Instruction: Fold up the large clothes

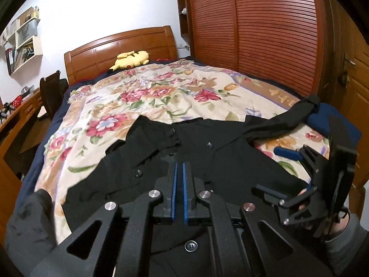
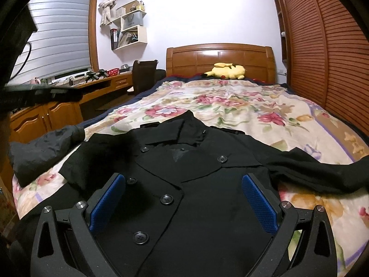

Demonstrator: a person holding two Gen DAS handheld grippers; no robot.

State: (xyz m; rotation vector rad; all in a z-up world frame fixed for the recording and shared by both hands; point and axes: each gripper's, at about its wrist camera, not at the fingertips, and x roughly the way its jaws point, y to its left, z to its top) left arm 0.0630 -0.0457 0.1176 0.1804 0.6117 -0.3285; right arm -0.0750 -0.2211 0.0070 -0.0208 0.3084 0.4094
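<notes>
A bed (image 2: 265,124) with a floral cover fills both frames, backed by a wooden headboard (image 2: 220,57) and louvred wardrobe doors (image 1: 253,32). A black coat (image 2: 184,173) is spread face-up at lower centre. The window (image 2: 60,34) is shown only in the right wrist view. The left hand-held gripper (image 1: 179,168) is closed on nothing; the right hand-held gripper (image 2: 183,185) is held wide open above the coat.
</notes>
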